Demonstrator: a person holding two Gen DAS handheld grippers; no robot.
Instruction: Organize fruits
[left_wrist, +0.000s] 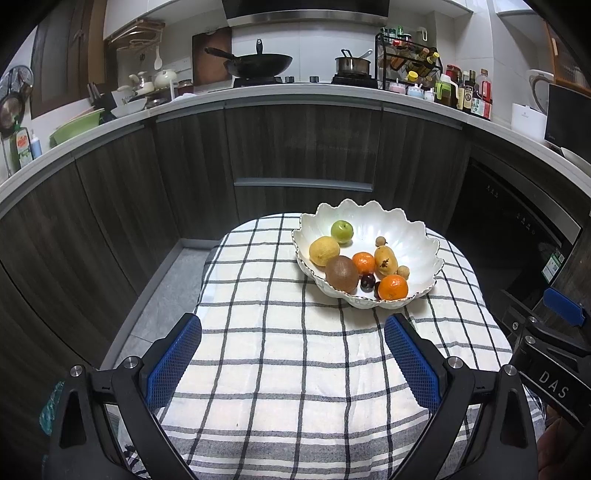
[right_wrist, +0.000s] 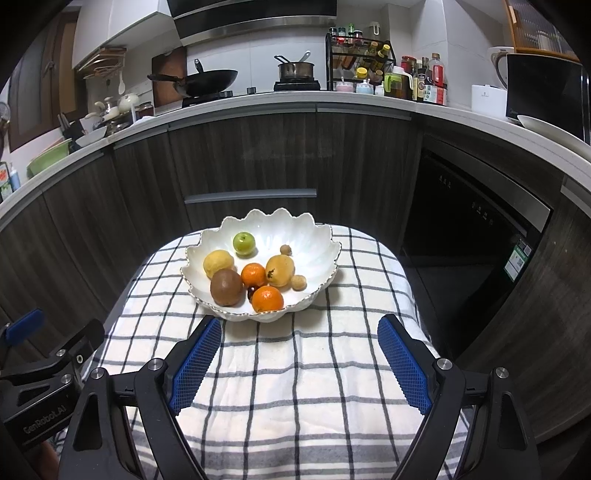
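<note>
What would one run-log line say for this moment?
left gripper: open, empty | right gripper: open, empty | white scalloped ceramic bowl: holds all fruit | checked cloth: bare

My left black hand-held gripper (left_wrist: 293, 363) with blue textured pads: jaws spread wide, nothing between them, level, pointing forward. My right black hand-held gripper (right_wrist: 299, 365), same blue pads: jaws wide apart too, gripping nothing, alongside the left.

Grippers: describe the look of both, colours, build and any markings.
The left gripper and right gripper match: black angular arms with triangular cut-outs, silver round bolts at the joints, and blue fingers with a fine mesh-textured surface. White lettering shows on the black bodies: "DAS" in the left wrist view, "GenRobot.AI" in the right wrist view. No cables or sleeves are visible.
</note>
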